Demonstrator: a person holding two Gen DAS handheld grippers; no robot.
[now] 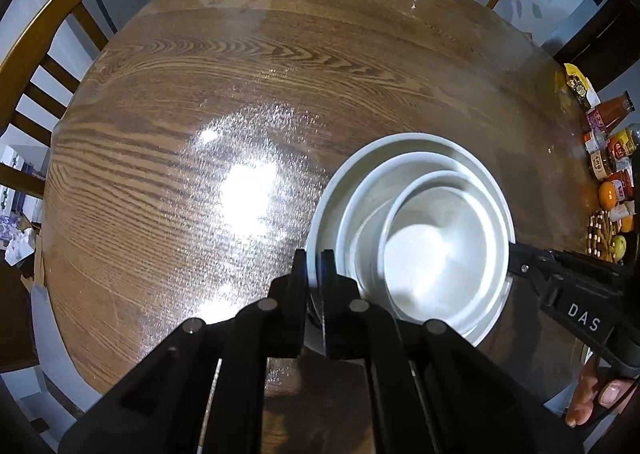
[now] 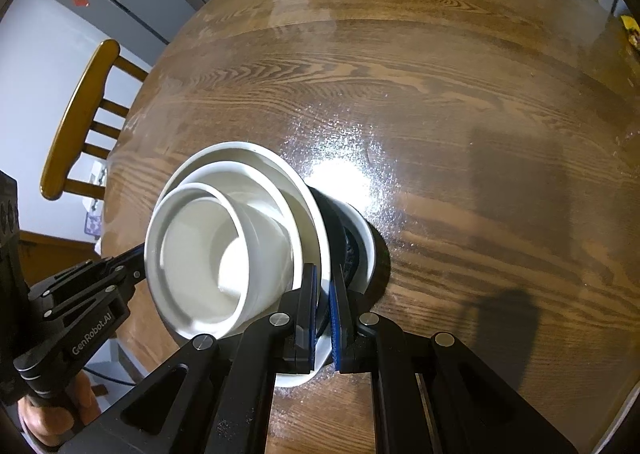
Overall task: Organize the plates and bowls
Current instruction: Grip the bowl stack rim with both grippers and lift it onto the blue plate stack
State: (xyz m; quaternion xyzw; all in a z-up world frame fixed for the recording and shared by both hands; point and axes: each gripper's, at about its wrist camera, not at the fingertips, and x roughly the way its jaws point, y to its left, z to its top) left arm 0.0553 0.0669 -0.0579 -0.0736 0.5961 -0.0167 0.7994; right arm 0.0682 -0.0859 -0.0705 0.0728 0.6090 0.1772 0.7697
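Glossy round white bowls (image 1: 436, 238) nested on grained wood.

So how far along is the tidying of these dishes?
Mostly done, it seems: three white bowls sit nested, the smallest white bowl inside the middle one, inside the largest white bowl. In hand: the left gripper and right gripper both clamp the stack's rims. Left: setting it down on the round wooden table.

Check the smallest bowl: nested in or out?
In. The smallest bowl sits inside the middle bowl, which sits inside the largest bowl.
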